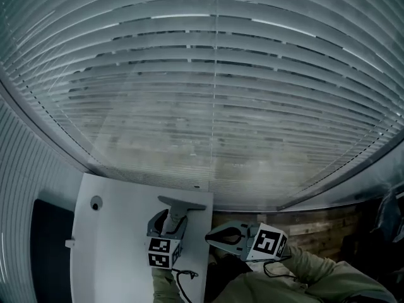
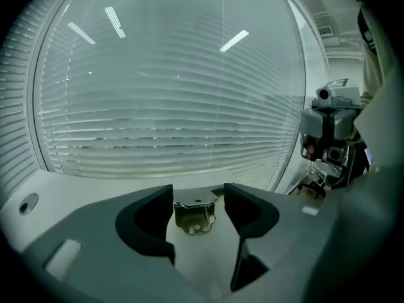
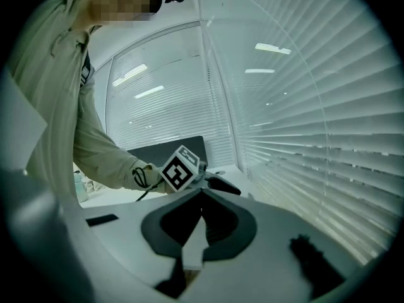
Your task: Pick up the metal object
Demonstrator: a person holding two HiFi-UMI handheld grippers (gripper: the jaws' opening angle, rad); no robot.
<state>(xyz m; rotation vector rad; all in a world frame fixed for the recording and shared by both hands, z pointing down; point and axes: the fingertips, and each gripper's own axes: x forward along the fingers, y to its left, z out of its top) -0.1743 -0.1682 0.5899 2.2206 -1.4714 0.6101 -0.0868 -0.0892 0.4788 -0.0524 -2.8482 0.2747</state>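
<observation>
The metal object (image 1: 184,203) is a small bent bracket lying on the white table (image 1: 113,245) near its far right edge. In the left gripper view the bracket (image 2: 196,214) sits between the tips of my left gripper (image 2: 199,202), whose jaws stand wide apart; its left edge lies close to the left jaw, with a gap on the right. In the head view the left gripper (image 1: 172,218) hovers just behind the bracket. My right gripper (image 1: 213,235) hangs off the table's right side, and its jaws (image 3: 202,193) meet with nothing between them.
Window blinds (image 1: 214,93) fill the space behind the table. A round hole (image 1: 96,202) sits in the table's far left corner. A dark panel (image 1: 50,245) stands left of the table, wooden flooring (image 1: 315,229) to the right. Equipment on a stand (image 2: 331,128) rises at the right.
</observation>
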